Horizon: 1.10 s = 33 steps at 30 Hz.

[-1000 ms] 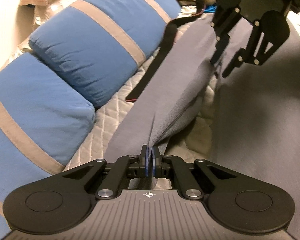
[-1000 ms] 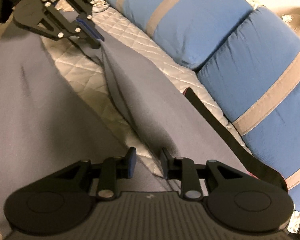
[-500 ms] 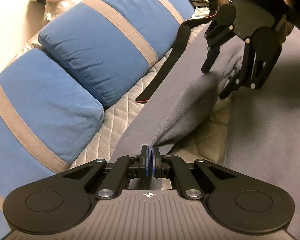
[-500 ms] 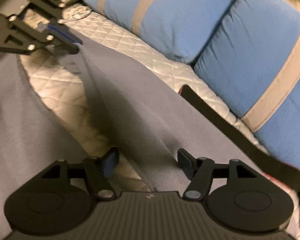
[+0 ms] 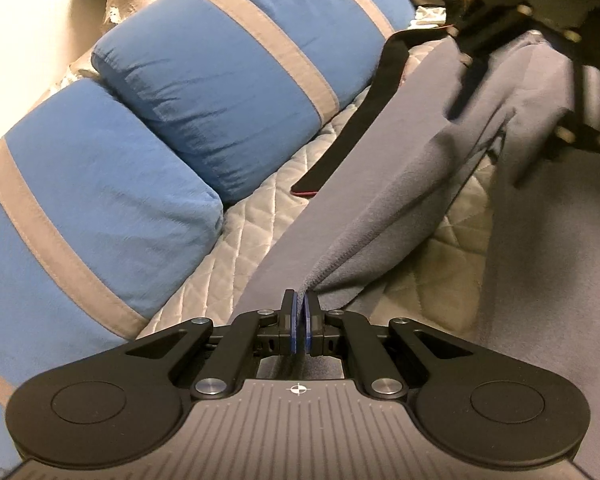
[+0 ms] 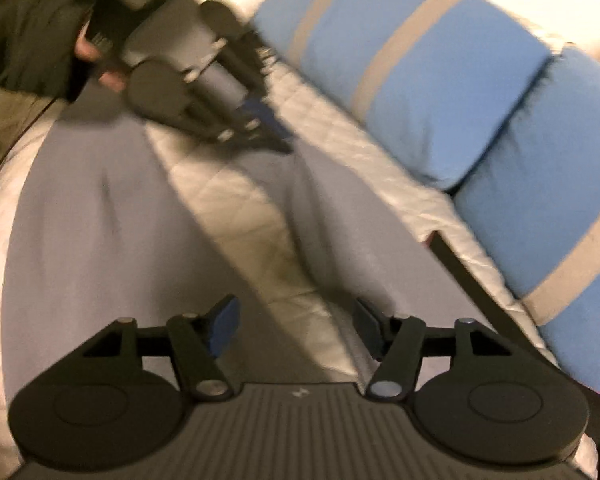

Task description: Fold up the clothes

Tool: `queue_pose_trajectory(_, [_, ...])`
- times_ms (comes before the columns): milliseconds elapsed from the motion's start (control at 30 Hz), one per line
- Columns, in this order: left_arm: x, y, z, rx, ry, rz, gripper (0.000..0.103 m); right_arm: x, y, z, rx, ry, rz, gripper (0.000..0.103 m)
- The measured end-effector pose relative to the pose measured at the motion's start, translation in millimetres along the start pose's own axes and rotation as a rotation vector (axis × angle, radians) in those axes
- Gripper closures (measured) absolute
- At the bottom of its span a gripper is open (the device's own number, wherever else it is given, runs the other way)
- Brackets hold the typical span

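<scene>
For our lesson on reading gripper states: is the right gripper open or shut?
Open, though its jaws are closing. In its own wrist view the right gripper shows its blue pads well apart, pressing on nothing, above the grey garment.

Motion blur smears the left claw (and the hand gripping it).

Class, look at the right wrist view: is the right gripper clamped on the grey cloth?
No. The right gripper has its jaws standing wide apart, closing slightly, gripping nothing, with the grey cloth lying beyond them.

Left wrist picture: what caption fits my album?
Left gripper pinching a grey fleece garment beside blue striped pillows.
</scene>
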<state>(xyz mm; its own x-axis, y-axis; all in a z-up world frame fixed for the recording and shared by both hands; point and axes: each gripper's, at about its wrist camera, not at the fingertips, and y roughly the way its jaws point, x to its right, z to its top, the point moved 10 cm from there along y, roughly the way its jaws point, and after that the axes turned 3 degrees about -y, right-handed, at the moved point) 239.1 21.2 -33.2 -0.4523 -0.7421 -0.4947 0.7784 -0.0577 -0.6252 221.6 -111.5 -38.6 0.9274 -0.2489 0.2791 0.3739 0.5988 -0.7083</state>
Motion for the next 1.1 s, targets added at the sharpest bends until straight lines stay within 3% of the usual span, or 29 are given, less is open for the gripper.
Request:
queue_pose_trajectory(267, [-1.5, 4.2, -1.5, -0.003, -0.01, -0.009, 0.099, 19.6, 10.4, -12.4, -0.022, 0.061, -0.04, 0.03])
queue_pose_trajectory(667, [0.5, 8.9, -4.9, -0.013, -0.008, -0.017, 0.099, 33.1, 20.7, -12.0, -0.045, 0.054, -0.102, 0.03])
queue_pose_trajectory(867, [5.6, 13.5, -7.9, -0.029, 0.013, -0.026, 0.099, 38.7, 31.8, -18.1, -0.061, 0.14, -0.055, 0.032])
queue_pose_trajectory(967, [7.1, 16.8, -9.7, -0.035, 0.015, -0.03, 0.099, 39.9, 35.9, -22.3, -0.067, 0.192, -0.019, 0.037])
queue_pose_trajectory(1033, [7.4, 18.1, -10.0, -0.037, 0.016, -0.032, 0.099, 41.1, 36.7, -23.7, -0.067, 0.22, -0.005, 0.051])
queue_pose_trajectory(1100, [7.5, 19.0, -10.0, -0.039, 0.016, -0.033, 0.099, 43.9, 35.7, -23.4, -0.06, 0.262, 0.01, 0.056])
